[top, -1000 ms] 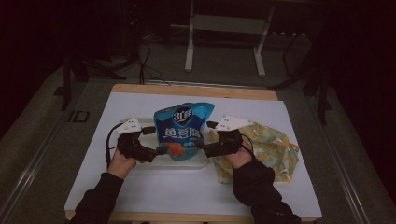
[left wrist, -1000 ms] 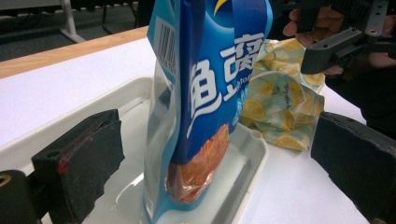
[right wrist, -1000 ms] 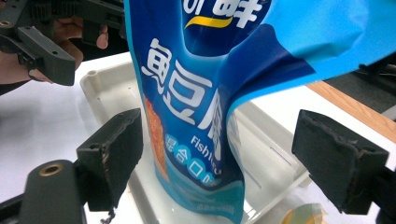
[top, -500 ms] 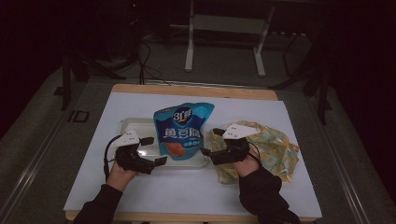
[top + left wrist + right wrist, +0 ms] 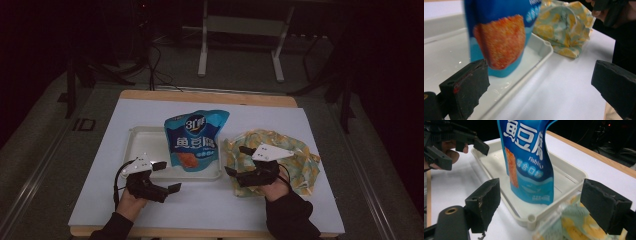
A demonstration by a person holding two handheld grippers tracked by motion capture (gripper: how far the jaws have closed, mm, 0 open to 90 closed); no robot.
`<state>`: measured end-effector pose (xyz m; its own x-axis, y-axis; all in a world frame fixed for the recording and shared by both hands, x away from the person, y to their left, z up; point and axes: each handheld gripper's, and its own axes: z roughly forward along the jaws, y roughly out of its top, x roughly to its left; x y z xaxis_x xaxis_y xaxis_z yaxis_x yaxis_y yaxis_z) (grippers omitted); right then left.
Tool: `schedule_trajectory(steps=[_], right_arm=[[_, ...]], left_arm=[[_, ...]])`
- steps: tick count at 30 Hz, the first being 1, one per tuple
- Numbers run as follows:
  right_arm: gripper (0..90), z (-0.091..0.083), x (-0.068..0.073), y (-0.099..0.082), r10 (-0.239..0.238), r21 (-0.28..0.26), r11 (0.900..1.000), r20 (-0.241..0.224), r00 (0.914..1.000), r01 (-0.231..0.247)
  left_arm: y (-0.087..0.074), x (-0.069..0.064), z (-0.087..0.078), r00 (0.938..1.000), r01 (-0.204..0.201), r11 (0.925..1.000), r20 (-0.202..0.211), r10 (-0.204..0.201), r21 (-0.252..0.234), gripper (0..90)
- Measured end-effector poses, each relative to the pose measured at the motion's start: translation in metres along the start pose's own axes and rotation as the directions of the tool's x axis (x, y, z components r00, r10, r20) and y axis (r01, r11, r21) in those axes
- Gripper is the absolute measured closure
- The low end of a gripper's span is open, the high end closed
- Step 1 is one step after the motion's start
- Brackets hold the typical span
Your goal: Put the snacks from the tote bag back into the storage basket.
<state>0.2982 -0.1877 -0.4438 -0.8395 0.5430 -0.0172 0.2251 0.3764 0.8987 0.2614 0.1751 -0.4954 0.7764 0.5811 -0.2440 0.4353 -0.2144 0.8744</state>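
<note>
Blue snack bag (image 5: pixel 194 140) stands upright in white tray (image 5: pixel 142 145), center of frame in high view, nothing touching it. Left gripper (image 5: pixel 167 175) at lower left, just off tray's near edge, jaws wide, empty. Right gripper (image 5: pixel 237 160) at lower right over yellow-patterned bag (image 5: pixel 295 165) beside tray, jaws wide, empty. White table cover (image 5: pixel 200 205) underneath.

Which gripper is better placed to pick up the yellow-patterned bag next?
Right. The right gripper hangs open directly over the yellow-patterned bag, whose near edge lies between its jaws in the right gripper view. The left gripper, also open, sits across the white tray from it.
</note>
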Motion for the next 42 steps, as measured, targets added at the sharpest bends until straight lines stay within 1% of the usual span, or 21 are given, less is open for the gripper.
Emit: schedule_trajectory(steps=[1,4,6,8,10,14,16,20,22,25,27,29,32,35,37,39,42], right_arm=[[16.1,-0.003,0.0,-0.003,0.002,0.0,1.0,0.007,1.0,-0.002],[16.2,-0.008,0.0,-0.007,0.004,-0.003,1.0,0.007,1.0,-0.004],[16.1,-0.016,0.0,-0.013,0.003,-0.01,0.9999,0.011,0.9999,-0.003],[16.1,-0.021,-0.001,-0.016,0.007,-0.015,0.9999,0.017,0.9998,-0.006],[16.1,-0.027,-0.001,-0.02,0.011,-0.02,0.9997,0.025,0.9996,-0.01],[16.2,-0.039,-0.003,-0.026,0.016,-0.038,0.9991,0.04,0.9991,-0.015],[16.1,-0.045,-0.004,-0.029,0.013,-0.043,0.999,0.041,0.9991,-0.011],[16.1,-0.055,-0.006,-0.038,0.037,-0.053,0.998,0.039,0.9986,-0.035],[16.1,-0.06,-0.006,-0.04,0.036,-0.055,0.9979,0.046,0.9983,-0.034],[16.2,-0.068,-0.007,-0.044,0.033,-0.064,0.9975,0.062,0.9975,-0.029],[16.3,-0.072,-0.008,-0.048,0.033,-0.064,0.9976,0.071,0.997,-0.028],[16.3,-0.075,-0.01,-0.052,0.035,-0.062,0.9976,0.076,0.9965,-0.031],[16.3,-0.08,-0.012,-0.058,0.053,-0.06,0.9971,0.08,0.9954,-0.048],[15.8,-0.085,-0.015,-0.063,0.063,-0.068,0.996,0.081,0.9947,-0.057],[15.3,-0.088,-0.016,-0.065,0.059,-0.068,0.9963,0.1,0.9933,-0.052],[15.2,-0.092,-0.019,-0.069,0.068,-0.063,0.9961,0.11,0.9916,-0.061],[14.6,-0.098,-0.02,-0.073,0.083,-0.07,0.9947,0.126,0.9885,-0.075]], left_arm=[[-0.002,-0.004,0.003,0.9999,0.0,0.9999,0.013,-0.001,0.011,1.8],[-0.003,-0.007,0.006,0.9995,-0.001,0.9999,0.032,0.001,0.017,1.8],[-0.003,-0.012,0.011,0.9986,-0.01,0.9998,0.053,0.009,0.019,1.8],[-0.003,-0.017,0.015,0.9982,-0.03,0.9991,0.053,0.028,0.029,1.8],[-0.002,-0.022,0.019,0.9971,-0.039,0.9985,0.067,0.036,0.037,1.8],[0.001,-0.029,0.028,0.9936,-0.055,0.9979,0.1,0.052,0.033,1.8],[0.002,-0.032,0.032,0.9923,-0.063,0.9974,0.109,0.059,0.035,1.8],[0.004,-0.038,0.041,0.9877,-0.081,0.9958,0.137,0.075,0.042,1.8],[0.005,-0.041,0.045,0.9856,-0.099,0.9939,0.142,0.091,0.048,1.8],[0.007,-0.043,0.051,0.9835,-0.098,0.9942,0.157,0.09,0.044,1.8],[0.008,-0.045,0.055,0.9834,-0.1,0.994,0.156,0.092,0.045,1.8],[0.009,-0.047,0.06,0.9809,-0.106,0.9934,0.169,0.097,0.045,1.8],[0.011,-0.05,0.066,0.9785,-0.116,0.9923,0.177,0.106,0.045,1.8],[0.012,-0.051,0.073,0.9766,-0.116,0.9924,0.187,0.106,0.042,1.8],[0.013,-0.052,0.077,0.9757,-0.121,0.9918,0.188,0.112,0.041,1.8],[0.015,-0.054,0.08,0.9759,-0.128,0.9912,0.183,0.12,0.034,1.8],[0.017,-0.055,0.085,0.9744,-0.136,0.9903,0.184,0.129,0.028,1.8]])
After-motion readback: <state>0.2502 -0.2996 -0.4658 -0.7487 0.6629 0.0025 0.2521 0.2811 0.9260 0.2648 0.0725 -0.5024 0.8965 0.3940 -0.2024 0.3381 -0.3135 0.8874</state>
